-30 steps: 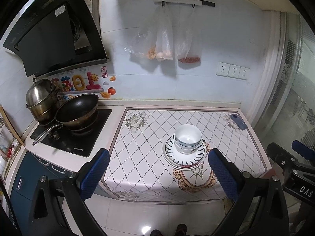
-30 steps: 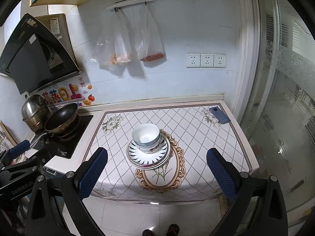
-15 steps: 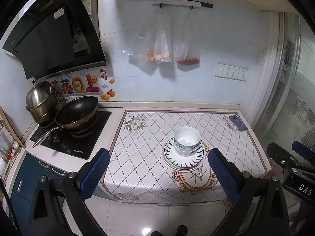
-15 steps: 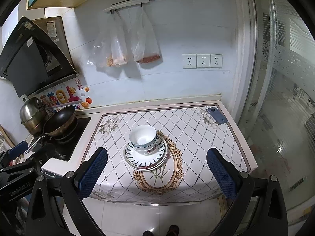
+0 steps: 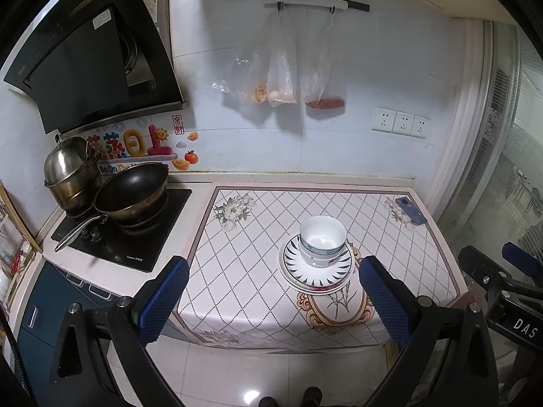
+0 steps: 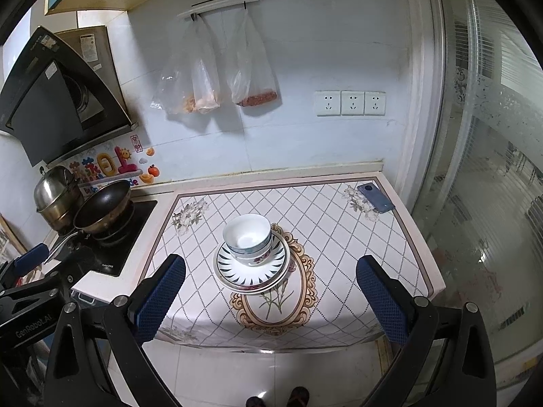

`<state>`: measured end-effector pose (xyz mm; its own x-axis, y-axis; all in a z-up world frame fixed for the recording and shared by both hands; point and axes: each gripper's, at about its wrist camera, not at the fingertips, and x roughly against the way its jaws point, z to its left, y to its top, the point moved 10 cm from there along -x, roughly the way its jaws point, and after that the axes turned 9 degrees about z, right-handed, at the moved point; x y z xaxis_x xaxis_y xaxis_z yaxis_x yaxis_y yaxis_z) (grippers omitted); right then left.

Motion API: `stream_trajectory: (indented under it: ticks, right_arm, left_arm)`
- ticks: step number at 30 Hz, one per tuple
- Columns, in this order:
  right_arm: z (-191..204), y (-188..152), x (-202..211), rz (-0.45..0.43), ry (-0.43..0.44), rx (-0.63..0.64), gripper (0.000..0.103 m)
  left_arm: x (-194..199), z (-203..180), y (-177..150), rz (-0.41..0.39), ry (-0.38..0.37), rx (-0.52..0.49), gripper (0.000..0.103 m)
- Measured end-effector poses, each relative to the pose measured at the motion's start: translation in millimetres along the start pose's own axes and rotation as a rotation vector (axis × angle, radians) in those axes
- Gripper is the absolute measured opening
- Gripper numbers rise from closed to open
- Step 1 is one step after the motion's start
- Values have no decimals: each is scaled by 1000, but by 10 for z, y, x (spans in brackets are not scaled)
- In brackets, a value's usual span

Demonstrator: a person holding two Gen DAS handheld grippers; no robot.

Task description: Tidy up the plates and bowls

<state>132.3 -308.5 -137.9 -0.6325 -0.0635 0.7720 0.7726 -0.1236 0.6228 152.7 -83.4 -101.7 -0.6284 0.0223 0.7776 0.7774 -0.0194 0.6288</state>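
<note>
left gripper [image 5: 273, 296] jaws wide, empty | right gripper [image 6: 269, 295] spread, empty | nested bowls [image 6: 248, 239] on stacked plates [image 6: 251, 273], ahead between both

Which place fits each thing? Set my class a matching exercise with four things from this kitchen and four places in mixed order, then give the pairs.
Things:
1. bowls
2. phone
3. wok
4. bags

Places:
A. far right corner of the counter
B. on the hob
C. hanging from the wall rail
D. stacked on the plates

Pairs: 1-D, 2-A, 3-B, 4-C
</note>
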Motion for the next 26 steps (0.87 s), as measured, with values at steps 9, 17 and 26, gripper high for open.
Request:
stream_trajectory:
  ticks: [9, 17, 26]
  right_arm:
    - [12, 11, 5, -5, -2, -1, 103]
    - [-4, 34, -6, -5, -8, -2, 103]
    - [-3, 35, -14, -2, -14, 2, 103]
  left_arm:
    - [-6, 8, -8, -3, 1, -4, 103]
    - [-30, 22, -18, 0, -1, -9, 103]
    - [-27, 33, -11, -8, -1, -12, 103]
